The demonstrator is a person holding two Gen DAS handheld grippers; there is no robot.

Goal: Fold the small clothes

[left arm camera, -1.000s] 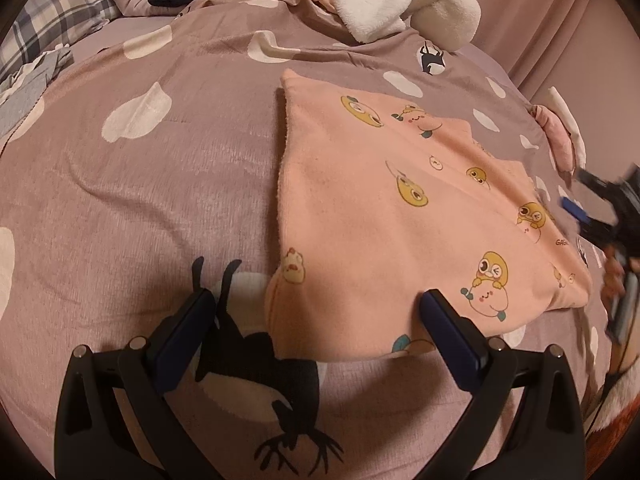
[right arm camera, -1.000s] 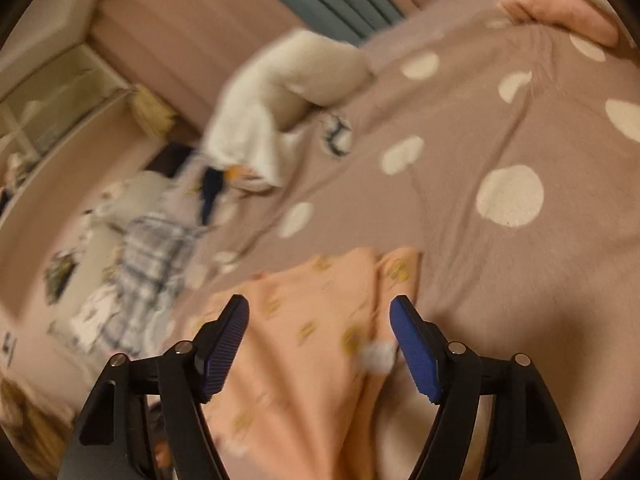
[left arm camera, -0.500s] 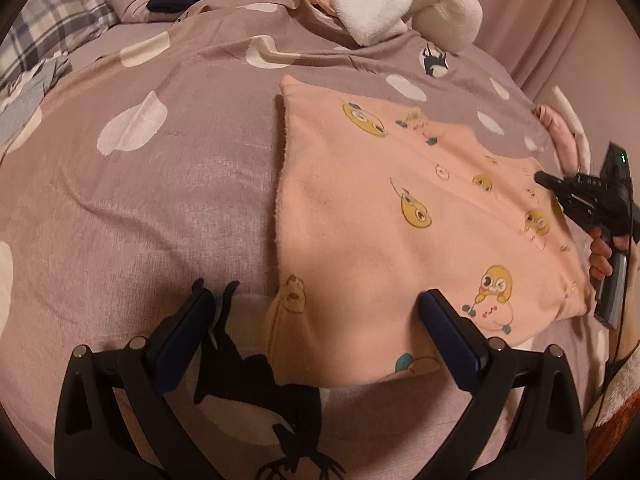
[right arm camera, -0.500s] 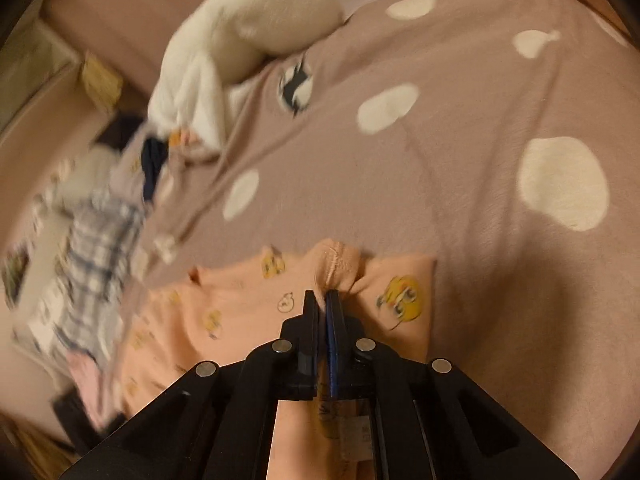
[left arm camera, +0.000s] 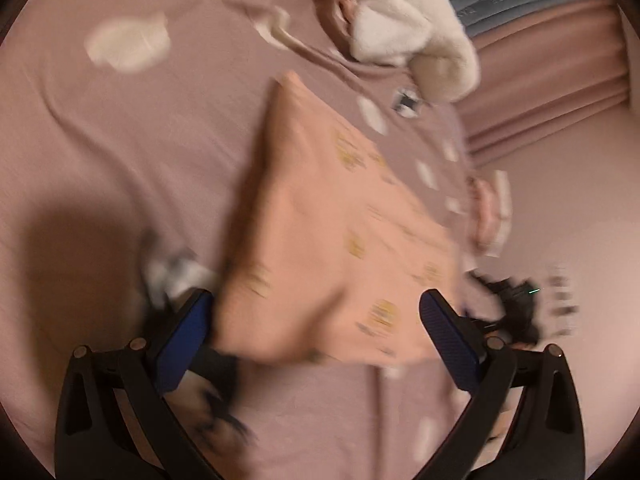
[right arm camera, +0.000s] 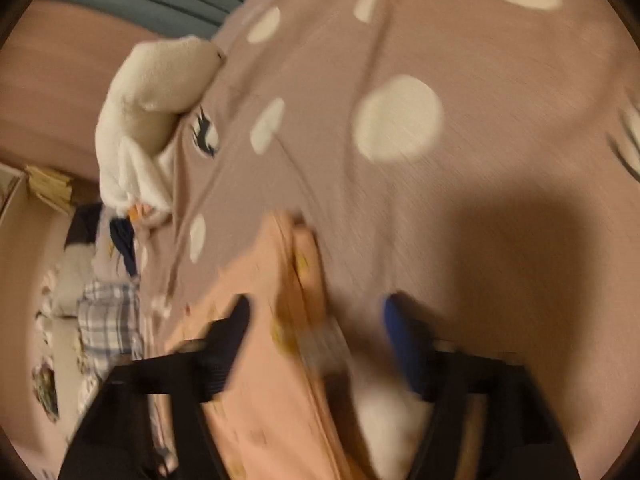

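Observation:
A pink small garment (left arm camera: 340, 220) with yellow cartoon prints lies flat on the mauve spotted bedspread (left arm camera: 120, 140). My left gripper (left arm camera: 316, 300) is open wide, and the garment's near edge lies between its fingers untouched. In the right wrist view the garment's folded edge (right arm camera: 260, 380) runs up between the fingers of my right gripper (right arm camera: 316, 304). Its jaws are opening and the pads stand clear of the cloth. That gripper also shows as a black blur (left arm camera: 508, 300) at the garment's right corner. Both views are motion-blurred.
A white plush toy (left arm camera: 412, 28) lies at the far end of the bed, also in the right wrist view (right arm camera: 148, 112). Dark clothes (right arm camera: 124, 240) and a plaid cloth (right arm camera: 108, 320) lie further off. Pink curtains (left arm camera: 560, 80) hang beyond the bed's edge.
Half a second ago my right gripper was shut on a pinch of the pink garment; now its jaws have parted and the cloth lies loose. Both wrists have rolled, tilting the views.

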